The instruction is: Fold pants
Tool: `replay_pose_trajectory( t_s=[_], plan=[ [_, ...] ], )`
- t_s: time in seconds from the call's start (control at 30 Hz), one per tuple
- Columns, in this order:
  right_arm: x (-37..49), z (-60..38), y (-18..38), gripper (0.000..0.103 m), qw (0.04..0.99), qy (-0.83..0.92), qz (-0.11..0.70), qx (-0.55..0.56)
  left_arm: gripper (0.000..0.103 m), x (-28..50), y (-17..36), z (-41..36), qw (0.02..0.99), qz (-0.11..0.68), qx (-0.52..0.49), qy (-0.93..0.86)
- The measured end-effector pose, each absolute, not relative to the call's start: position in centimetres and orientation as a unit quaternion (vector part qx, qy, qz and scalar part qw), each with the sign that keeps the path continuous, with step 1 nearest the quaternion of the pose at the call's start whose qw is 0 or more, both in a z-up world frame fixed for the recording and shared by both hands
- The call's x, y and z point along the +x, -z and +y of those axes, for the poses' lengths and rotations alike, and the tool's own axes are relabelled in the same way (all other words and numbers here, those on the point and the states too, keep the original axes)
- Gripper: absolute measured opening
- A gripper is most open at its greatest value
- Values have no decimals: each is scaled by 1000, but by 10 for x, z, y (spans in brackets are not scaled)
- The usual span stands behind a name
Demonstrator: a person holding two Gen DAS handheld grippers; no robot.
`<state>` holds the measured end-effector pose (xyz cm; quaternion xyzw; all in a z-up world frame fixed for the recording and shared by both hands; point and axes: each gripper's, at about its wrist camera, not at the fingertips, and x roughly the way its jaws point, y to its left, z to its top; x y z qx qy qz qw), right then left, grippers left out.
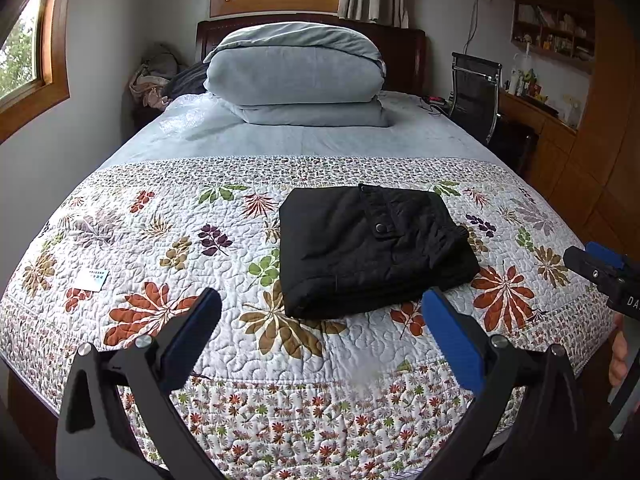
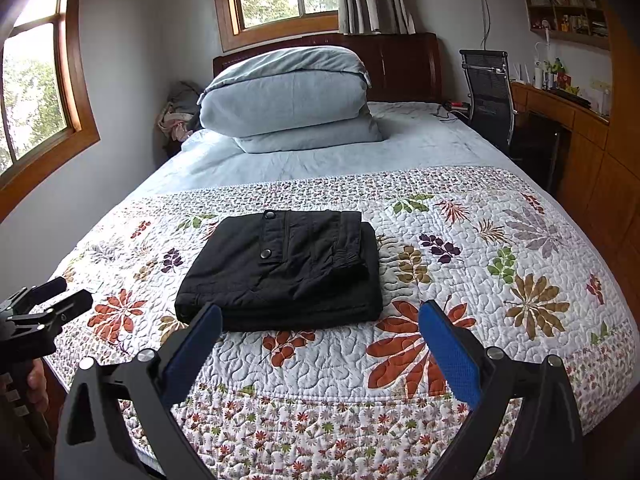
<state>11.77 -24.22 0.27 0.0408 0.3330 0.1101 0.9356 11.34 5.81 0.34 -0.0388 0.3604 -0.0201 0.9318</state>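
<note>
Black pants [image 1: 368, 248] lie folded into a compact square on the floral quilt [image 1: 168, 248], a snap-button flap on top. In the right wrist view the same pants [image 2: 284, 268] sit just beyond the fingers. My left gripper [image 1: 320, 304] is open and empty, held short of the bundle's near edge. My right gripper [image 2: 320, 316] is also open and empty, close to the near edge of the pants without touching. The right gripper's body [image 1: 604, 276] shows at the left wrist view's right edge, and the left gripper's body [image 2: 44, 308] at the right wrist view's left edge.
A folded blue duvet [image 1: 296, 76] is stacked at the head of the bed. An office chair [image 1: 476, 88] and a wooden desk [image 1: 536, 116] stand along the right side. A small white card [image 1: 94, 279] lies on the quilt at left. Windows line the left and back walls.
</note>
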Motion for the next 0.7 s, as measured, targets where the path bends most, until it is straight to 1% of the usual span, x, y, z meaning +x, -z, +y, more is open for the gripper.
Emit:
replay_pose_trajectory(
  t_s=[0.7],
  plan=[
    [119,-242,-2,99,935,-110,334,40,100,116,-1,58,930,364,-37,23]
  ],
)
